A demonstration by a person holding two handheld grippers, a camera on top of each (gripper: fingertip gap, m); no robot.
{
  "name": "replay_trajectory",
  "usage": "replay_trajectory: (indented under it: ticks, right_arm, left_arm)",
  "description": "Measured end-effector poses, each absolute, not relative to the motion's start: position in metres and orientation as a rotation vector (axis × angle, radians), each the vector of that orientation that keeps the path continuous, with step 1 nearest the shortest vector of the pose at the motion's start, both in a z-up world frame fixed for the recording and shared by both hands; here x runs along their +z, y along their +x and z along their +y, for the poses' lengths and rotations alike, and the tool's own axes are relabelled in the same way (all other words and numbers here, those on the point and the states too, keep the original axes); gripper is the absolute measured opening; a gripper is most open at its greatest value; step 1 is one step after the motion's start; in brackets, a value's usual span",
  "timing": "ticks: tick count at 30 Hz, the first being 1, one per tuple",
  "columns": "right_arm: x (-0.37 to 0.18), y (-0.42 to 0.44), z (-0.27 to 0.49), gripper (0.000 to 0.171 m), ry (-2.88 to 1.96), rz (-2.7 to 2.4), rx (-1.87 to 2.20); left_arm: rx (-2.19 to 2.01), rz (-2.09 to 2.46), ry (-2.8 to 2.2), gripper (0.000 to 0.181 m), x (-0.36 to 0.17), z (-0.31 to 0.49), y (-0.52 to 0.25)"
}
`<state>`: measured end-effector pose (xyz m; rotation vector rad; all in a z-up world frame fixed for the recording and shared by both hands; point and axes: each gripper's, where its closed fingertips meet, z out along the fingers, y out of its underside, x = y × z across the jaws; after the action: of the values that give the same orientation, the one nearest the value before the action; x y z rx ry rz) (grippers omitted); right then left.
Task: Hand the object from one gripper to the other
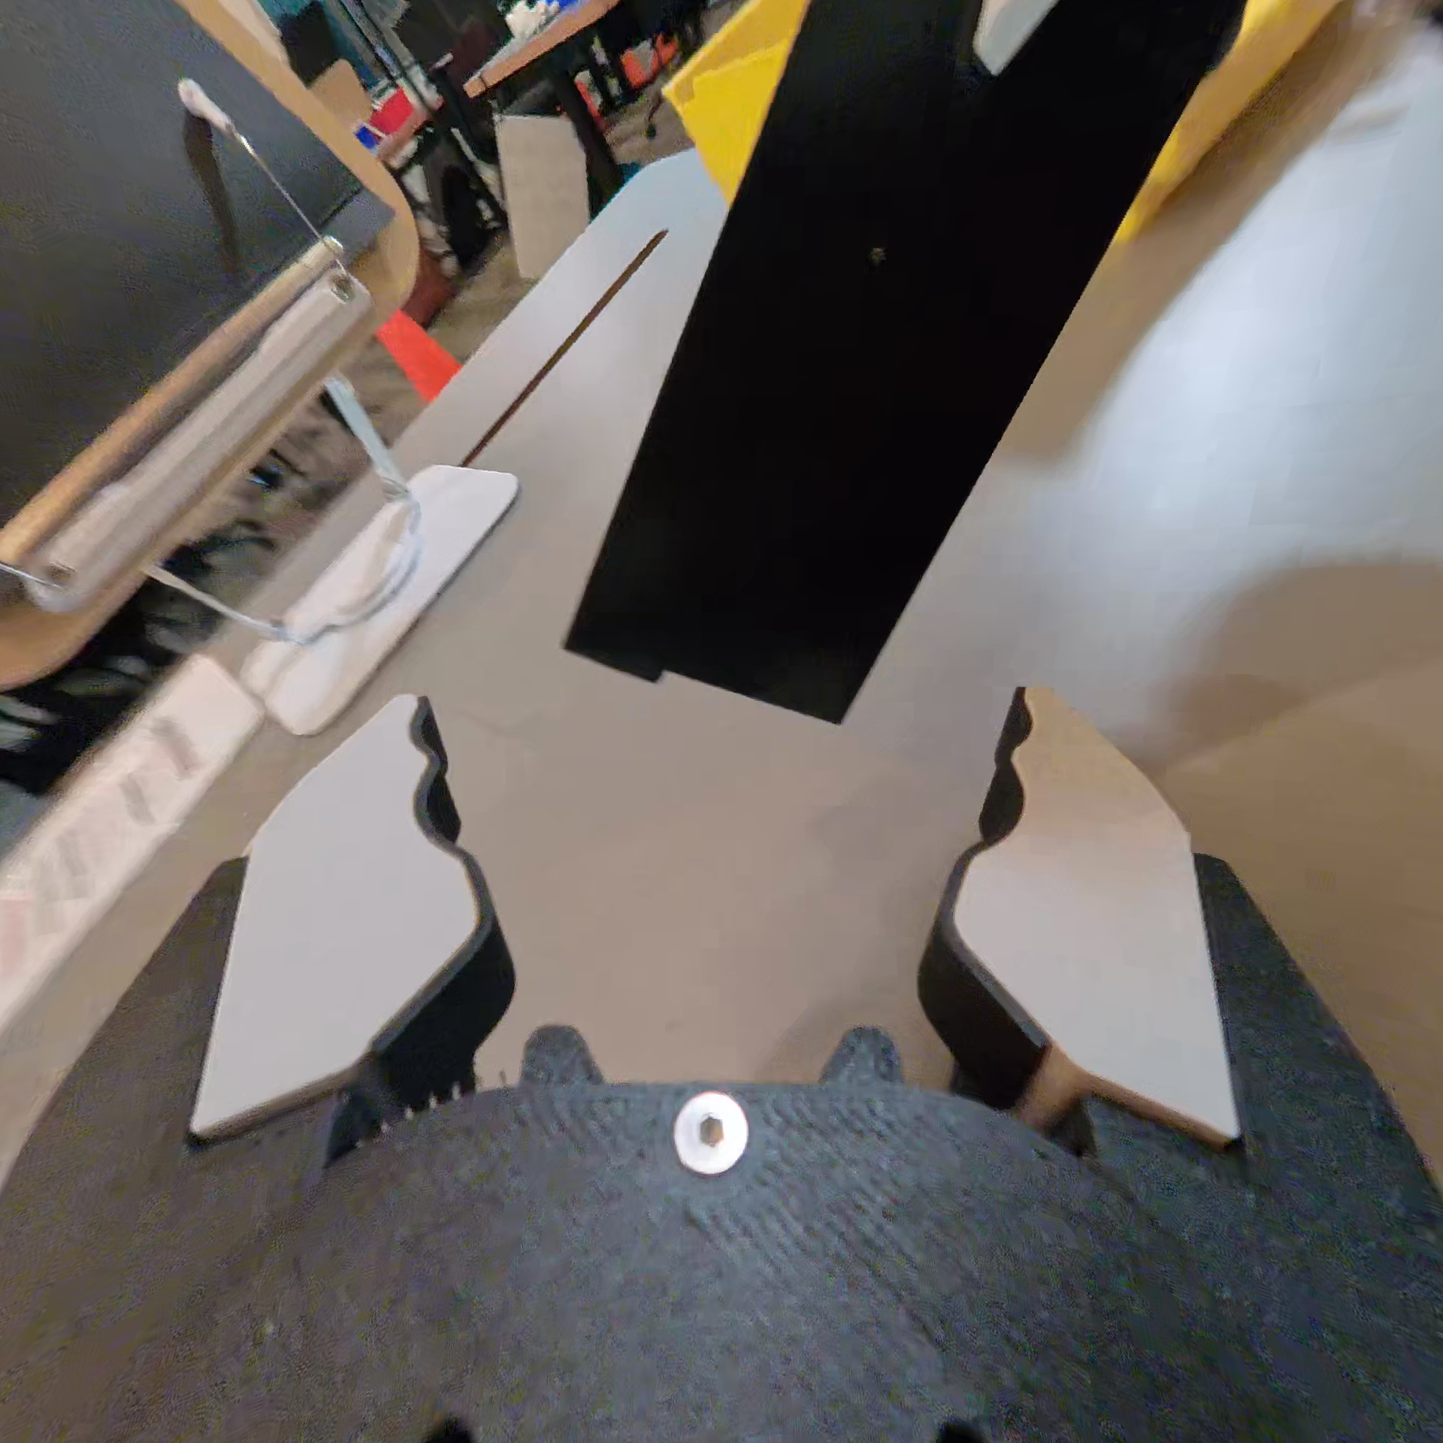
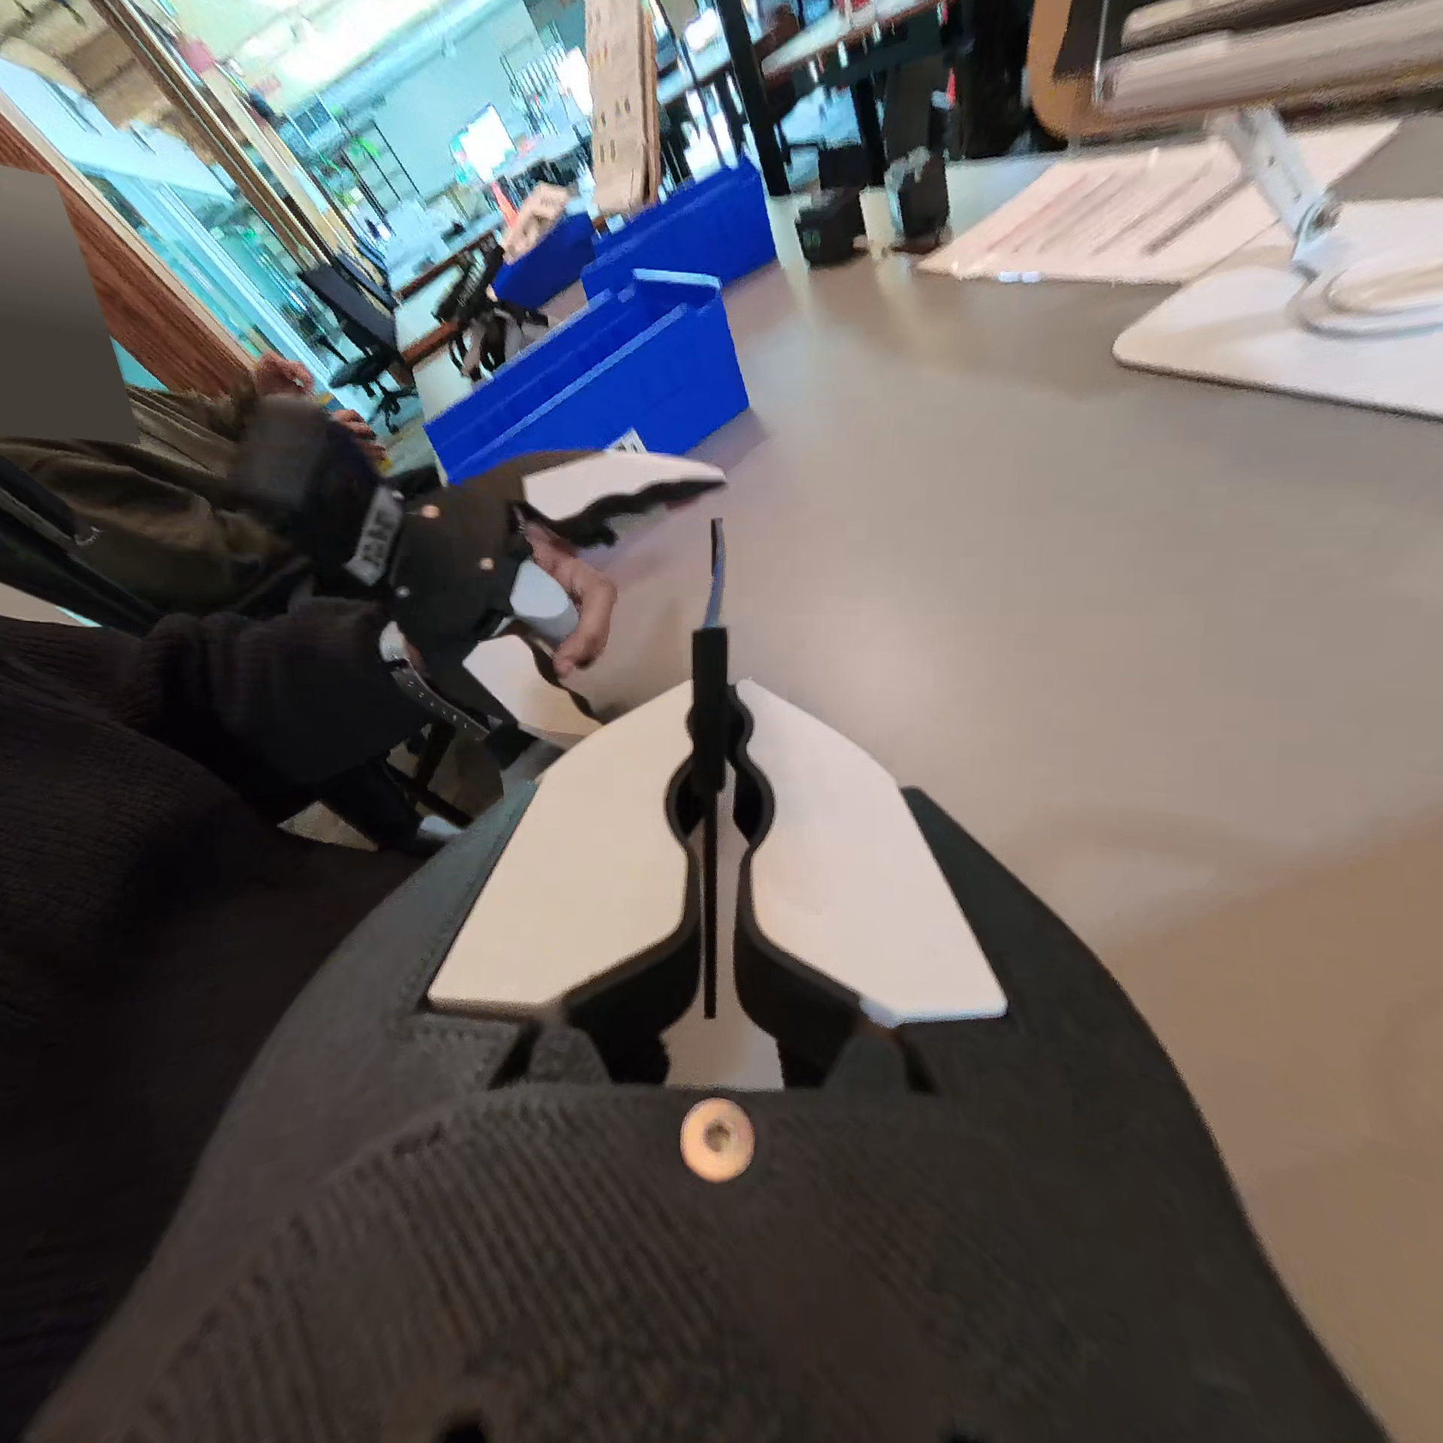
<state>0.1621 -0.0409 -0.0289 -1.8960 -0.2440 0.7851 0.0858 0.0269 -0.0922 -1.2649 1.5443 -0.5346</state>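
Hanging just ahead of the left gripper (image 1: 722, 769), whose fingers are spread wide and hold nothing, a flat black panel (image 1: 843, 375) is seen above the grey table (image 1: 1171, 507). Its long axis runs up and away, its near end slightly right of centre. The panel (image 2: 709, 781) is pinched edge-on by the right gripper (image 2: 717, 707), judged the giver.
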Motion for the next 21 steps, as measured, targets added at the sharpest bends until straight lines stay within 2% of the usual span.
replay_trajectory:
  ticks: [2, 5, 7, 9, 10, 14, 21]
  right_arm:
    - [-0.016, 0.163, -0.043, 0.002, -1.797, -0.269, 0.808]
    - [0.002, 0.157, -0.051, 0.002, -1.660, -0.330, 0.871]
    - [0.007, 0.151, -0.054, 0.002, -1.621, -0.362, 0.909]
    - [0.006, 0.146, -0.055, 0.002, -1.611, -0.374, 0.935]
    - [0.005, 0.143, -0.055, 0.002, -1.606, -0.373, 0.952]
    - [0.001, 0.133, -0.052, 0.002, -1.578, -0.345, 1.028]
    - [-0.002, 0.127, -0.051, 0.001, -1.558, -0.308, 1.086]
  left_arm:
    - [-0.796, 1.479, -1.382, 0.133, -0.088, 0.022, 0.087]
    - [-1.399, 1.297, -1.613, 0.128, -0.073, 0.011, 0.087]
    - [-1.771, 1.153, -1.622, 0.114, -0.053, 0.007, 0.082]
    - [-1.969, 1.077, -1.540, 0.095, -0.036, 0.005, 0.076]
    - [-2.024, 1.066, -1.504, 0.090, -0.030, 0.002, 0.073]
    - [-2.043, 1.102, -1.451, 0.087, -0.026, -0.008, 0.073]
    - [-2.134, 1.098, -1.382, 0.029, -0.018, -0.016, 0.068]
